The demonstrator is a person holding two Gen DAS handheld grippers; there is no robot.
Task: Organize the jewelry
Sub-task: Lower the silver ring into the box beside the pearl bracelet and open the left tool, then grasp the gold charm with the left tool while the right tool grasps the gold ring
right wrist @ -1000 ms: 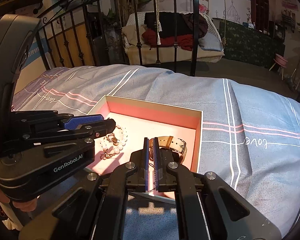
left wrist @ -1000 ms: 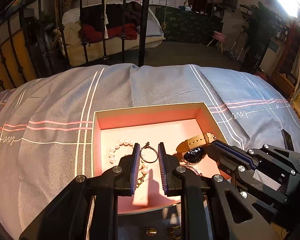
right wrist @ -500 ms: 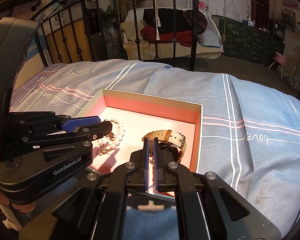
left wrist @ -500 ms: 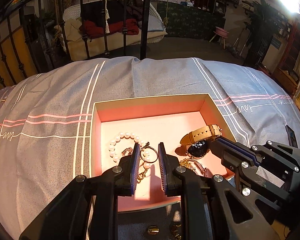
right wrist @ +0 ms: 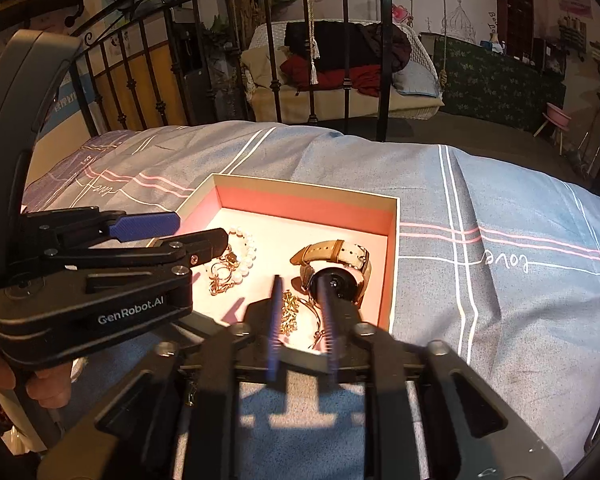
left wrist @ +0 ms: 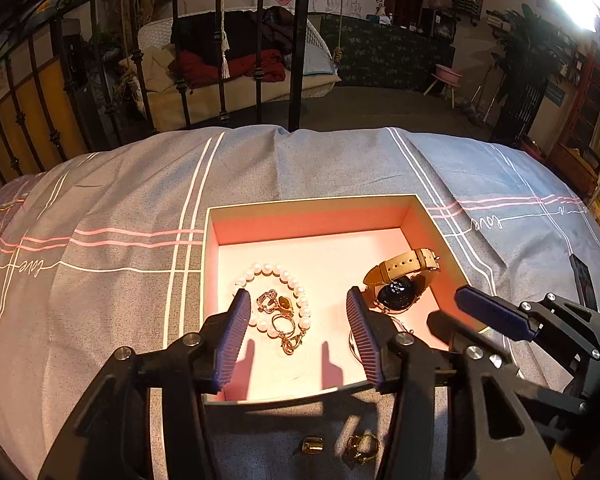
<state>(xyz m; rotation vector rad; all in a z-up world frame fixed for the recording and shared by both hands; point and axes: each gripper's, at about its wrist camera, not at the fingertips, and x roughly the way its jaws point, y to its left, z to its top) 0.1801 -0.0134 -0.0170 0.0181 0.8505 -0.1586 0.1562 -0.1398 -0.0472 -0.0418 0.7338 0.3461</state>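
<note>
A pink-lined open box (left wrist: pixel 312 216) lies on the grey bedspread; it also shows in the right wrist view (right wrist: pixel 308 194). Inside lie a pearl bracelet (left wrist: pixel 284 276), gold rings and clasps (left wrist: pixel 280 312), a watch with a tan strap (left wrist: pixel 400 280) and a gold chain (right wrist: pixel 289 312). My left gripper (left wrist: pixel 298 308) is open and empty above the box's near half. My right gripper (right wrist: pixel 300 292) is open and empty over the chain, beside the watch (right wrist: pixel 336 264). Two gold rings (left wrist: pixel 340 446) lie on the bedspread below the left gripper, outside the box.
A black iron bed rail (left wrist: pixel 296 40) stands at the far edge of the bed. A dark phone (left wrist: pixel 582 280) lies on the bedspread at the right. A swing seat with clothes (right wrist: pixel 340 68) is beyond the rail.
Both grippers have opened; the left jaws spread wide, the right less. Both views have pulled back slightly toward the box's near edge. The ring held between the left fingers now lies in the box.
</note>
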